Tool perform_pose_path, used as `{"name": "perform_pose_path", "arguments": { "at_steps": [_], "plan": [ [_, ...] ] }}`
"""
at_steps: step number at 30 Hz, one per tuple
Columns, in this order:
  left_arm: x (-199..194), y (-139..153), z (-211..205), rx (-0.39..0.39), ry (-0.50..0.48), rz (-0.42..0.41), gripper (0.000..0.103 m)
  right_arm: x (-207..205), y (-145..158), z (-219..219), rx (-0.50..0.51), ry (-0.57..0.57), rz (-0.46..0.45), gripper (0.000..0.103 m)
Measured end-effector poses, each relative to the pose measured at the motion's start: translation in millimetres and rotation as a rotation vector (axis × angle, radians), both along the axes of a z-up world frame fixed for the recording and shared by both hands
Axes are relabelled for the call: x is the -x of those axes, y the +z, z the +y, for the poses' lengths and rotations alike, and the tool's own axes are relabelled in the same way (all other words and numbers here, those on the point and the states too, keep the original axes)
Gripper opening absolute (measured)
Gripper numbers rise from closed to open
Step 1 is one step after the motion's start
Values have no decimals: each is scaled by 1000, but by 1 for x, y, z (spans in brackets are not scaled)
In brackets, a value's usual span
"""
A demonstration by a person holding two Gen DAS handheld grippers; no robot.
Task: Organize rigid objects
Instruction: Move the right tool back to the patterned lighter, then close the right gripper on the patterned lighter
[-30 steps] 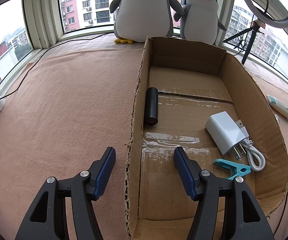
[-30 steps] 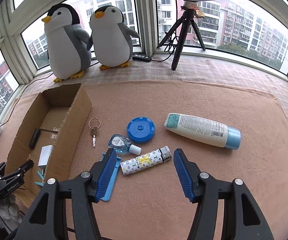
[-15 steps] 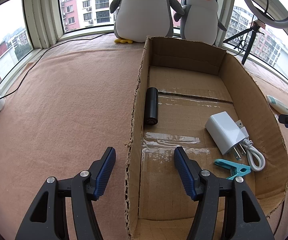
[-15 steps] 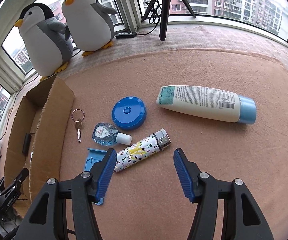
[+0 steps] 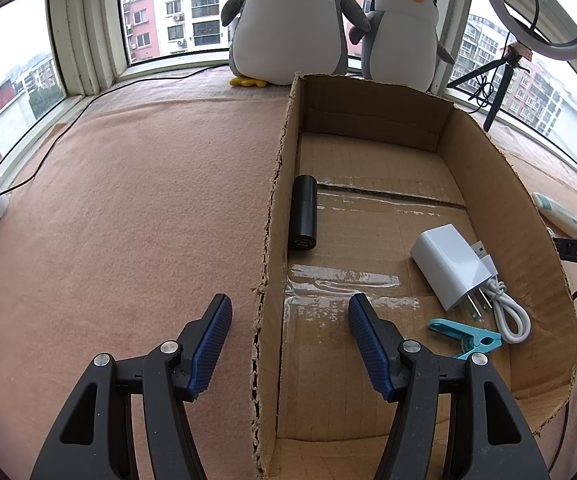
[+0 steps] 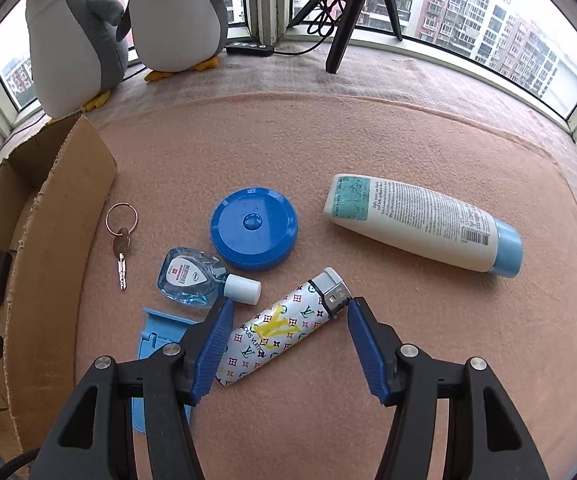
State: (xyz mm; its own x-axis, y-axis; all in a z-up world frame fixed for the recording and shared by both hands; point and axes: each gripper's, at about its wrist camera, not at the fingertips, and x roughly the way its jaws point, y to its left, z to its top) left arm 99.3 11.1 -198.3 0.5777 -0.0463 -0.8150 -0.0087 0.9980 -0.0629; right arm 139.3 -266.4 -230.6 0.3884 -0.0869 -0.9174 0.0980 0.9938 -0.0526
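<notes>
**Lighter bracketed, box only partly filled**

The lighter [image 6: 284, 326] lies flat on the felt, diagonally between the spread jaws of the right gripper [image 6: 286, 344], which grips nothing yet. Just beyond the lighter sit the small dropper bottle [image 6: 194, 280] and the blue round lid [image 6: 254, 234]; the key ring [image 6: 121, 236] lies nearer the cardboard box [image 6: 60, 216], the lotion tube [image 6: 424, 226] well apart on the far side, and a blue plastic piece [image 6: 156, 340] sits partly under the gripper.

The left gripper [image 5: 288, 344] is also released, straddling the box's near wall [image 5: 266, 280].

Done, I judge: a black cylinder [image 5: 304, 218], white charger [image 5: 450, 266] and teal clip [image 5: 464, 338] are boxed. Six items remain. The box floor has ample room; the torn wall edge must be cleared.
</notes>
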Motion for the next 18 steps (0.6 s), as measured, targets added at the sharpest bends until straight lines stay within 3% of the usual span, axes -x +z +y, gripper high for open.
{"name": "perform_pose_path", "arguments": {
  "at_steps": [12, 18],
  "plan": [
    [0, 0, 0, 1, 1, 0, 65, 22, 3, -25, -26, 7, -7, 55],
    [0, 0, 0, 2, 1, 0, 65, 27, 5, -42, -80, -5, -20, 43]
  ]
}}
